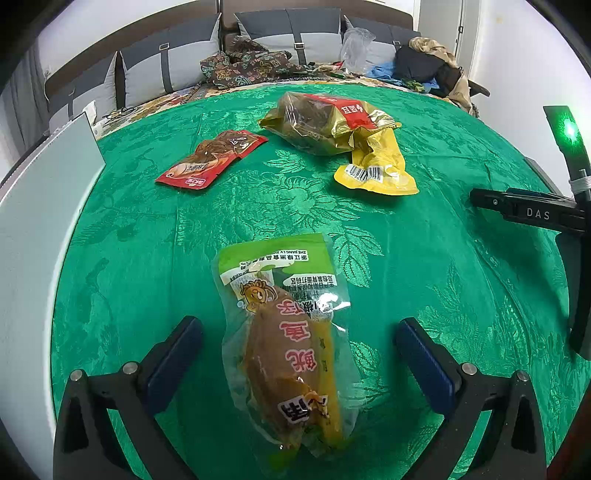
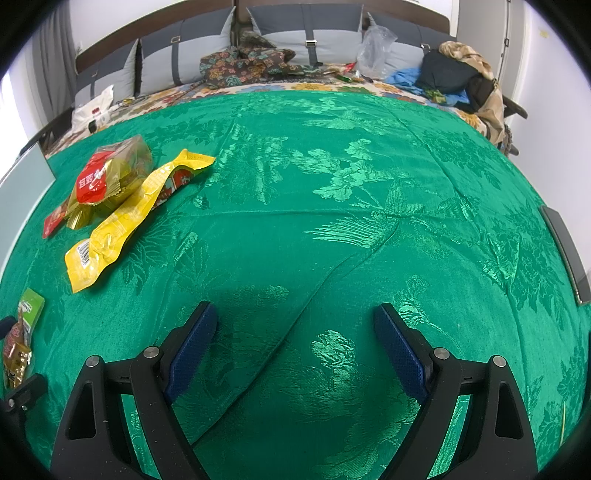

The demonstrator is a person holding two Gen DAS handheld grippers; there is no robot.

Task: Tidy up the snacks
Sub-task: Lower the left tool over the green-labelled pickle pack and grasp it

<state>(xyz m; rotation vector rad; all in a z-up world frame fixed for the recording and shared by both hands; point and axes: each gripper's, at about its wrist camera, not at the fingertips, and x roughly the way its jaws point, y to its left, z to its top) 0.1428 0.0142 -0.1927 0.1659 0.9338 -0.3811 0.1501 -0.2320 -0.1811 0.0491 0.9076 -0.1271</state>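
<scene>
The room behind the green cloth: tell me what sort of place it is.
Probably a living room at home. A sofa with grey cushions runs along the far wall, with a patterned throw and heaped clothes on it. The snack packets lie on a table under a green cloth.

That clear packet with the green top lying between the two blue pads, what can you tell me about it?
The clear packet is a sealed plastic pouch with a green printed band at its far end and red Chinese characters along its length. Inside sits a brown, lumpy piece of food beside a yellow strip. It lies flat on the green tablecloth, lengthwise between the fingers of the open left gripper, which do not touch it. In the right wrist view it shows at the left edge.
</scene>
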